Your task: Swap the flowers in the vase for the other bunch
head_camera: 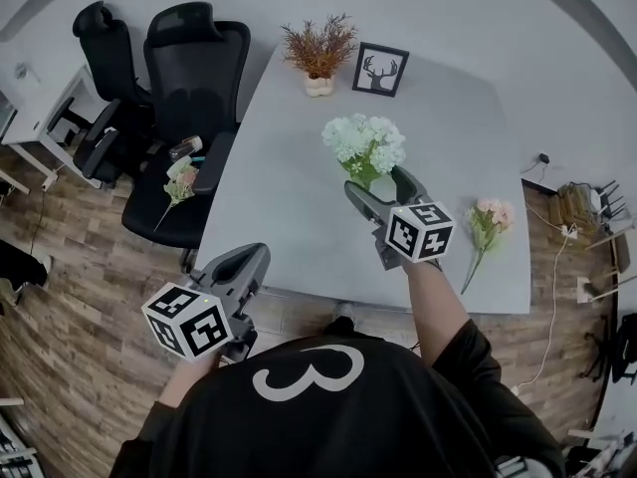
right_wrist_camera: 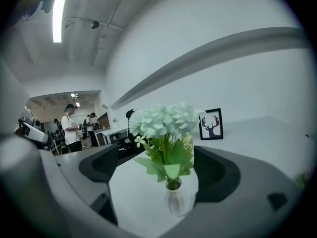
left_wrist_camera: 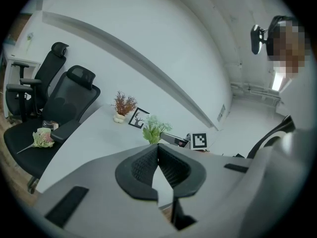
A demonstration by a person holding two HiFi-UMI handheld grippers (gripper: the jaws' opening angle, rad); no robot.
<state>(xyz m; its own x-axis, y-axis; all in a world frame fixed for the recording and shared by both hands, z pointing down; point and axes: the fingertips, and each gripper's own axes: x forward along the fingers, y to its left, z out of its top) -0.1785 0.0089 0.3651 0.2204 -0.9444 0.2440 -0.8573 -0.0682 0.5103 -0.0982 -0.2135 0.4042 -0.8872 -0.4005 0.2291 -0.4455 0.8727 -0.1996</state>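
Observation:
A small white vase (right_wrist_camera: pixel 178 202) with a bunch of pale green-white flowers (head_camera: pixel 364 142) stands near the middle of the white table (head_camera: pixel 289 197). My right gripper (head_camera: pixel 375 180) is open, one jaw on each side of the vase and neither pad pressing on it; the vase sits nearer the right jaw. A pink flower bunch (head_camera: pixel 491 217) lies on the table to the right. Another small bunch (head_camera: pixel 180 182) lies on an office chair seat at left. My left gripper (head_camera: pixel 261 252) hovers by the table's near edge, shut and empty, its pads (left_wrist_camera: pixel 148 160) together.
A dried orange plant in a pot (head_camera: pixel 318 53) and a framed deer picture (head_camera: pixel 379 70) stand at the table's far edge. Two black office chairs (head_camera: pixel 194 68) sit left of the table. Cables and a rack (head_camera: pixel 582 207) lie on the floor at right. People stand far off (right_wrist_camera: pixel 69 125).

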